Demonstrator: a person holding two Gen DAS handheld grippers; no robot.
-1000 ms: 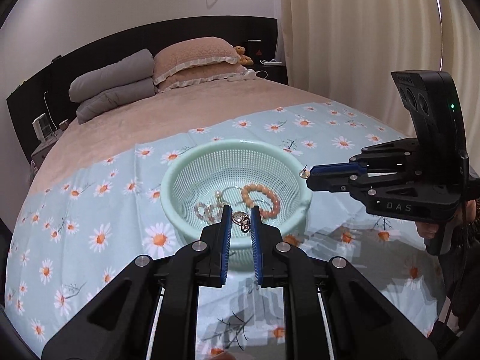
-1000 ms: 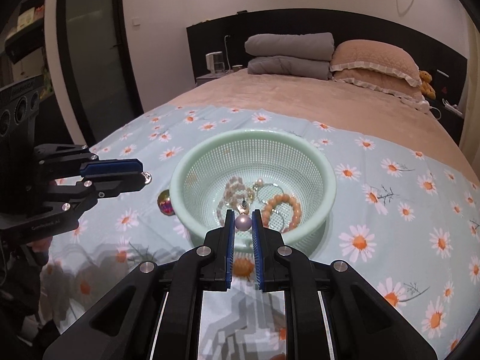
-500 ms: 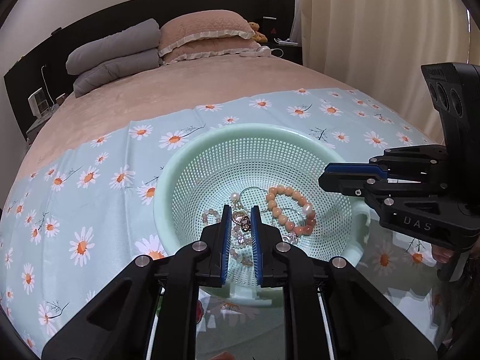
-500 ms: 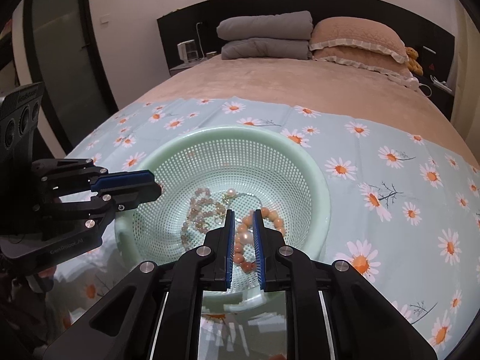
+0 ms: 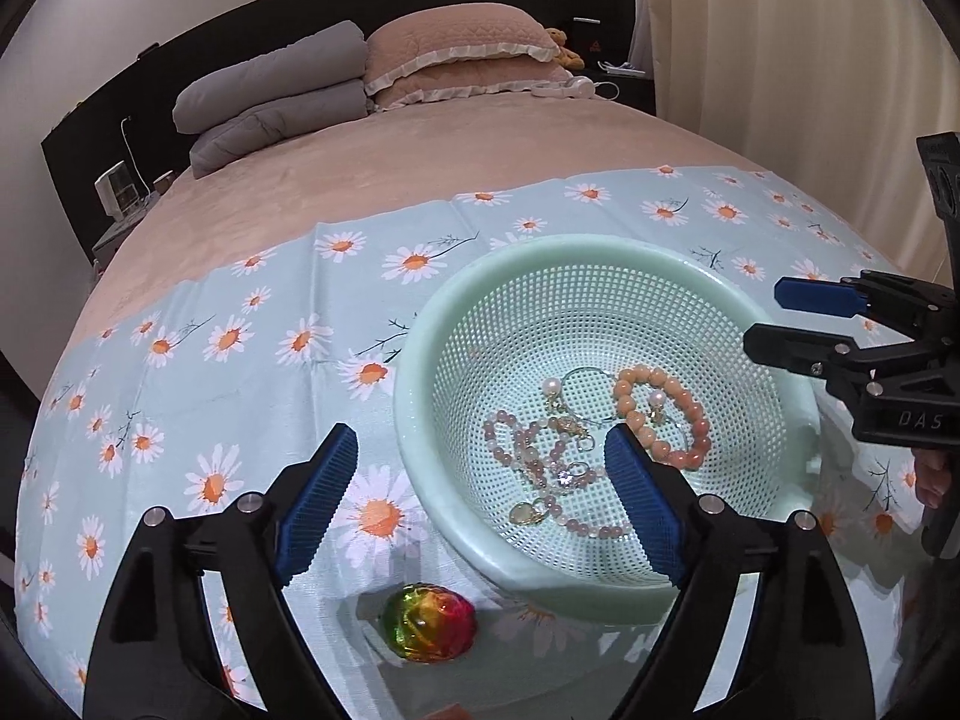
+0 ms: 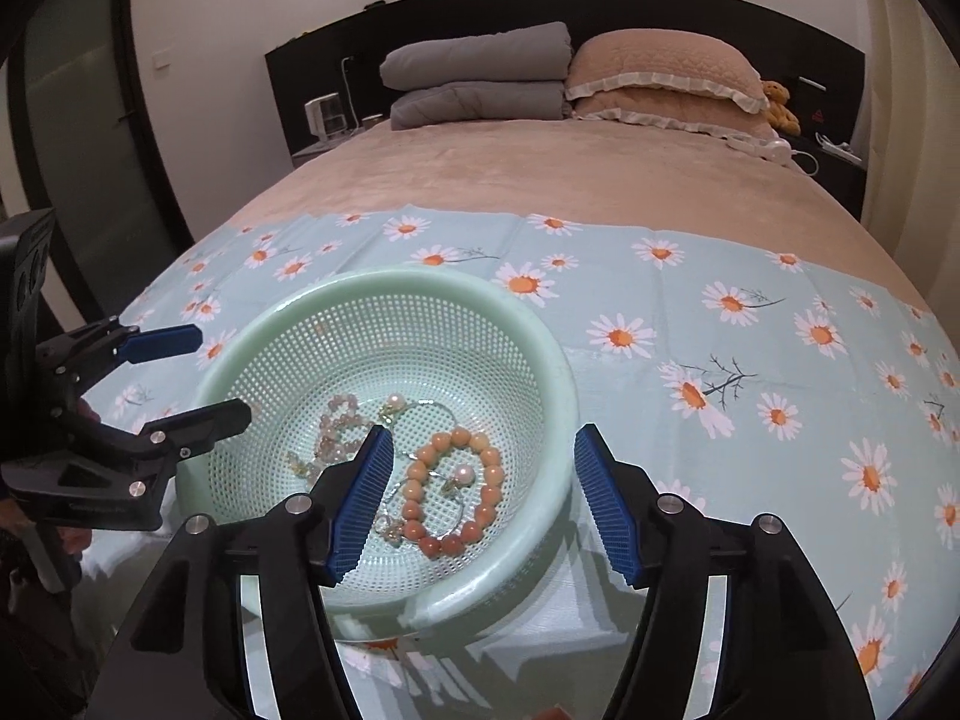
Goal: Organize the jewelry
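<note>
A mint-green mesh basket (image 5: 420,360) (image 6: 558,360) sits on a daisy-print cloth (image 5: 240,348). Inside lie an orange bead bracelet (image 5: 690,414) (image 6: 480,456), a pink bead strand (image 5: 528,456) (image 6: 336,420), pearl earrings (image 5: 551,385) (image 6: 462,474) and a gold pendant (image 5: 528,513). My left gripper (image 5: 480,450) (image 6: 219,373) hovers over the basket's near left rim. Its jaws are opening and nothing is pressed between them. My right gripper (image 6: 483,438) (image 5: 765,318) hangs above the orange bracelet. Its jaws are also opening and hold nothing.
A rainbow-coloured egg-shaped gem (image 5: 429,624) lies on the cloth just in front of the basket. The cloth covers a beige bed with grey folded bedding (image 6: 480,78) and a pink pillow (image 6: 660,72) at the headboard. A curtain (image 5: 780,60) hangs on the right.
Both grippers were shut, the left on a small ring-like piece and the right on a pearl earring. Both have come forward and down over the basket and opened; the pieces lie inside.
</note>
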